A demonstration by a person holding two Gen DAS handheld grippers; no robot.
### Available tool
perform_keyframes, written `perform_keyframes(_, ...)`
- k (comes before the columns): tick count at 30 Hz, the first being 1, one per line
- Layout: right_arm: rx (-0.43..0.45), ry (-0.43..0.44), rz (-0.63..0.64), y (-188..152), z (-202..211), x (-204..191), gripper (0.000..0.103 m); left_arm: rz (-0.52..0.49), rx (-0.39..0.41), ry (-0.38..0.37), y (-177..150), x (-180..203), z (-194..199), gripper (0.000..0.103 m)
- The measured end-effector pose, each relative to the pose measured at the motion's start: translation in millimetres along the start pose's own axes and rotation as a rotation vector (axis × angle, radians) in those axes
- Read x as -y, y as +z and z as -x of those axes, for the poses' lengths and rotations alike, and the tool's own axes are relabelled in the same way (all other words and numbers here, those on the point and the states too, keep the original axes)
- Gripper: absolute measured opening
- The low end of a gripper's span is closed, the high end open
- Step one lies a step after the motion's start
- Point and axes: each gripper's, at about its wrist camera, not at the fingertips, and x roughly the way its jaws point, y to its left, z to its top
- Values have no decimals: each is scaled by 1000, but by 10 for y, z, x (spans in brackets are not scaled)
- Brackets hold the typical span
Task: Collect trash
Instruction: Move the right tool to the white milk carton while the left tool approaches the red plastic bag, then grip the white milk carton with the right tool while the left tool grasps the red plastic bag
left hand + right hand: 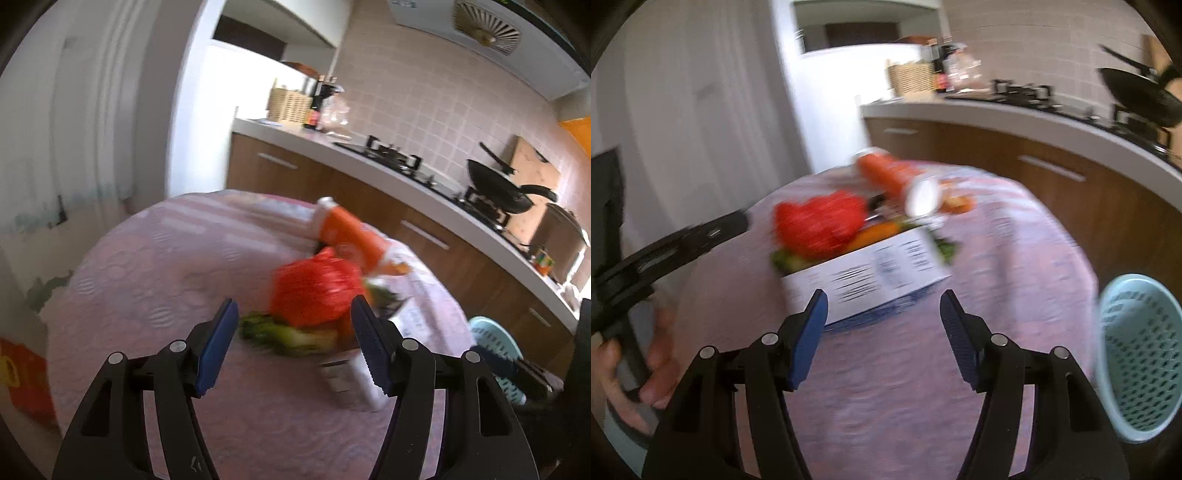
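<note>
A pile of trash lies on the round table with a pink cloth (147,266): a crumpled red plastic bag (314,291), green vegetable scraps (280,332), an orange bottle (347,232) on its side and a white printed box (871,277). My left gripper (293,339) is open, just short of the red bag and greens. My right gripper (882,332) is open, just short of the white box. The red bag (820,225) and the bottle (894,173) lie behind the box. The left gripper's arm (665,251) shows at the left of the right wrist view. Both views are blurred.
A light blue perforated basket (1134,354) stands beyond the table's right edge, also seen in the left wrist view (495,354). A kitchen counter (369,158) with stove and black wok (506,188) runs behind. A red object (22,376) sits low left.
</note>
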Motion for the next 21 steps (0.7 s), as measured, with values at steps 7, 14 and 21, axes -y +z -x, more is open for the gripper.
perform_keyframes(7,-61,-18,83,-149,-315,-505,59,17,-28,22,-17,-160,-94,62)
perform_keyframes(14,-92,-131,3,-141,-419,-108,59,-50,-78,1,-19,17,-277,65)
perform_keyframes(21,-60,-286,-81,-128,-188,522,59,-78,-139,-42,38,251,-603,71)
